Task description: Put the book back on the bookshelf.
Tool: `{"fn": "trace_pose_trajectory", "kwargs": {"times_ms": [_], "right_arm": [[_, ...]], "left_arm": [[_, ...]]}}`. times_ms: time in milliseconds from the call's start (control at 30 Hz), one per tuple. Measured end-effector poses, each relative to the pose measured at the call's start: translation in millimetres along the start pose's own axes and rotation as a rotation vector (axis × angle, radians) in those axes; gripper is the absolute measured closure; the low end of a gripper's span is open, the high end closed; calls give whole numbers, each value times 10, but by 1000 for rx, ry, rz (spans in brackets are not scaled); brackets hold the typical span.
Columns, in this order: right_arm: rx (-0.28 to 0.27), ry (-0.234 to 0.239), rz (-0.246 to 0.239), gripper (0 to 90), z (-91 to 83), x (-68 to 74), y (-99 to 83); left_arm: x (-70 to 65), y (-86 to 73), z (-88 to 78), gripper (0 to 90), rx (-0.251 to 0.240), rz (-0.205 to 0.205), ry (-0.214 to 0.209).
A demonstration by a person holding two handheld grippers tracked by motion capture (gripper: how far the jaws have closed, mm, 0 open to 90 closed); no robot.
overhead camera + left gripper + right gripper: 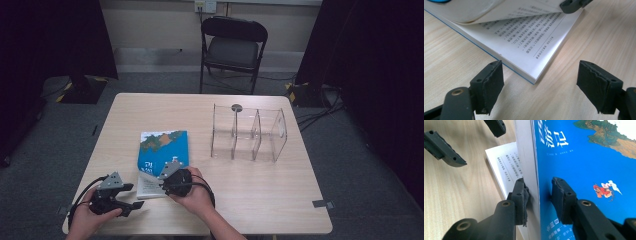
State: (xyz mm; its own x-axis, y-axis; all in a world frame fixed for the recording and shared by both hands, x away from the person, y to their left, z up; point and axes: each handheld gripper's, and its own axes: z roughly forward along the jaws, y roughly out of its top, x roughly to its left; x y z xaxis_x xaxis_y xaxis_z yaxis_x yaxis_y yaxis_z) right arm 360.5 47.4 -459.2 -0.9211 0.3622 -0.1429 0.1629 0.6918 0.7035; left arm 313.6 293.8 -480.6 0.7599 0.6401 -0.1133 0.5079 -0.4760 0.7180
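Note:
A blue-covered book [162, 145] lies on the wooden table [260, 185], left of centre. My right gripper [163, 176] is at its near edge, shut on the cover and a wad of front pages. In the right gripper view my right gripper [539, 187] has one pad on the white pages [526, 157] and the other on the blue cover [586, 157], which stand lifted off the printed page below. My left gripper [132, 196] is just left of the book's near corner. In the left gripper view my left gripper [541, 72] is open, with the corner of the open page [524, 40] ahead of it and nothing between the pads.
A clear acrylic rack [248, 132] with upright dividers stands on the right half of the table. A small round grey thing [236, 107] lies behind it. Beyond the far edge is a black folding chair [233, 45]. Dark curtains hang at both sides.

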Motion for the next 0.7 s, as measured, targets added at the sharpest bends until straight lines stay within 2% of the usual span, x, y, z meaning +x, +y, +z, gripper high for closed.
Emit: {"fn": "trace_pose_trajectory", "kwargs": {"times_ms": [233, 267, 467, 700], "right_arm": [[4, 1, -4, 692, -27, -13, 24], [7, 0, -4, 695, -32, -13, 29], [9, 4, 11, 705, -48, -23, 45], [3, 6, 22, 715, -91, -47, 77]], "left_arm": [[-19, 6, 12, 212, 0, -6, -8], [-13, 9, 4, 212, 3, 11, -1], [7, -22, -9, 212, 0, -4, -1], [-9, -39, -3, 213, 3, 16, -2]]}}
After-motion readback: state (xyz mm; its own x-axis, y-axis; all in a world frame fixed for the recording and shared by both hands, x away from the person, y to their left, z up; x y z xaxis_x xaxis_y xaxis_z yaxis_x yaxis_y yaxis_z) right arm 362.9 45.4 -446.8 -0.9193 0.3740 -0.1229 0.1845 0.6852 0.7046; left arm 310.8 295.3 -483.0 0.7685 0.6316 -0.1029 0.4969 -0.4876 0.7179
